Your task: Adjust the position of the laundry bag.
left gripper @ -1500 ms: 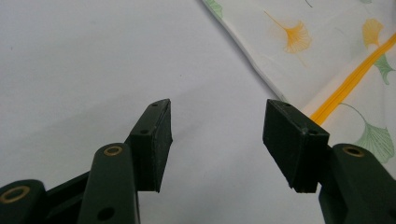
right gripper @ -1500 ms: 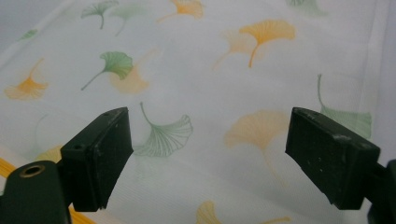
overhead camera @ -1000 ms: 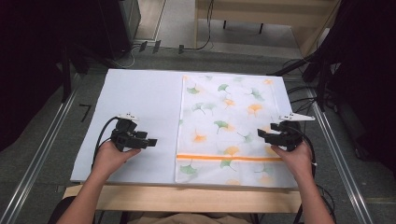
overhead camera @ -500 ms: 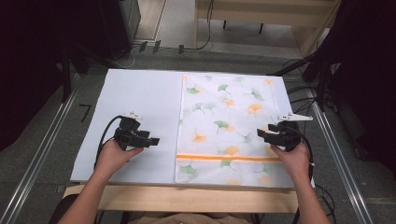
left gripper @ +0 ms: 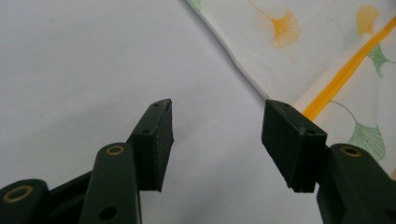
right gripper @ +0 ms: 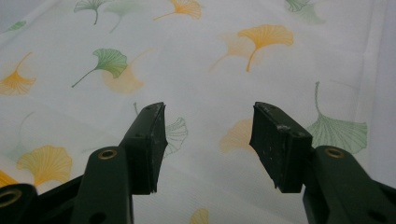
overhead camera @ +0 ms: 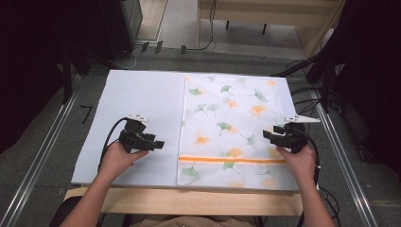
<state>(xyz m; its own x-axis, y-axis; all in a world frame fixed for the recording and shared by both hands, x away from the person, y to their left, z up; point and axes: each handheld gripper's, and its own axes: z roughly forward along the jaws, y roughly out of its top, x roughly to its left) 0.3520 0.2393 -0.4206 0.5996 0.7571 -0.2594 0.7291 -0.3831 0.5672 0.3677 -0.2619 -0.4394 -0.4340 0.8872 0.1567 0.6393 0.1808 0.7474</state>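
The left gripper (overhead camera: 158, 144) is edging closer to the leaf-print cloth (overhead camera: 231, 118), which is lying flat on the table's (overhead camera: 137, 94) right half; the right gripper (overhead camera: 268, 135) is hovering over it. Both grippers' jaws are standing spread, empty.

Since 1 s ago, we see the left gripper (overhead camera: 158, 144) moved toward the leaf-print cloth (overhead camera: 227, 109), approx. halfway across the gap; the cloth's edge w/ its orange stripe (left gripper: 343, 74) now lies just ahead of its spread jaws. The right gripper (overhead camera: 267, 135) barely shifted, a touch further in over the cloth, jaws apart.
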